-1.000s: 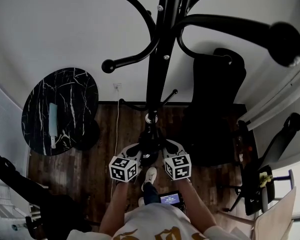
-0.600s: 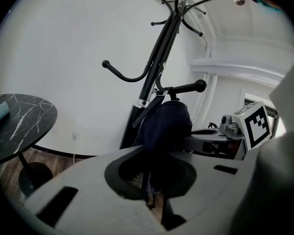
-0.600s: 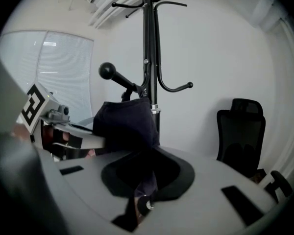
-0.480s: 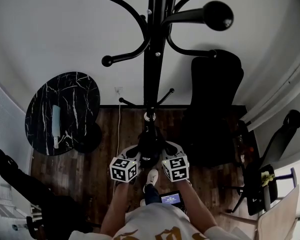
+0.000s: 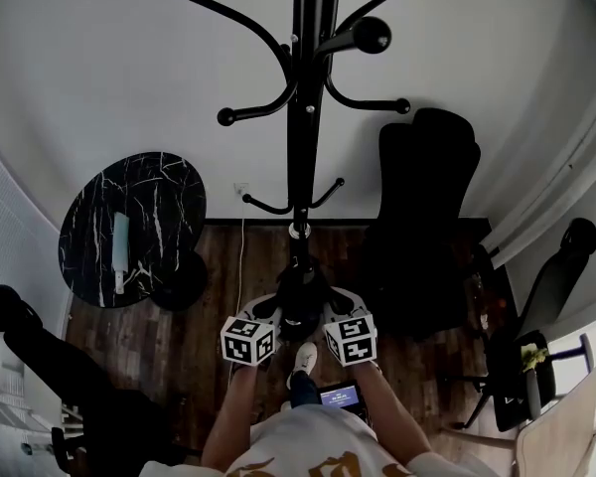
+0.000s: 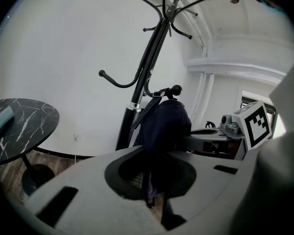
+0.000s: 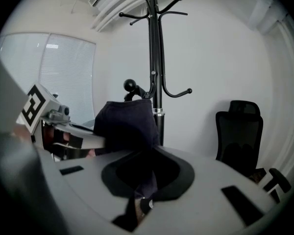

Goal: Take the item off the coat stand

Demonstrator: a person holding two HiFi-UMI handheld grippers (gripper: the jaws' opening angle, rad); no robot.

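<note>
Our left gripper [image 6: 150,199] and right gripper [image 7: 143,203] both have their jaws nipped almost together on folds of the dark cloth item [image 5: 300,296], which bulges at 12 o'clock from each. It hangs between the grippers, at 6 o'clock from the coat stand [image 5: 300,117], seemingly clear of the low hooks [image 5: 335,184]. We judge it soft, light and floppy, so pinching its edges suits it.

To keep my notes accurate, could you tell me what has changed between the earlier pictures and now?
In the head view the coat stand has shrunk and its near hook has slid from the upper right toward the middle: the viewpoint has drawn back. The marble table drifted right. Unchanged: left tongs and right tongs shut on the dark cloth item.
</note>
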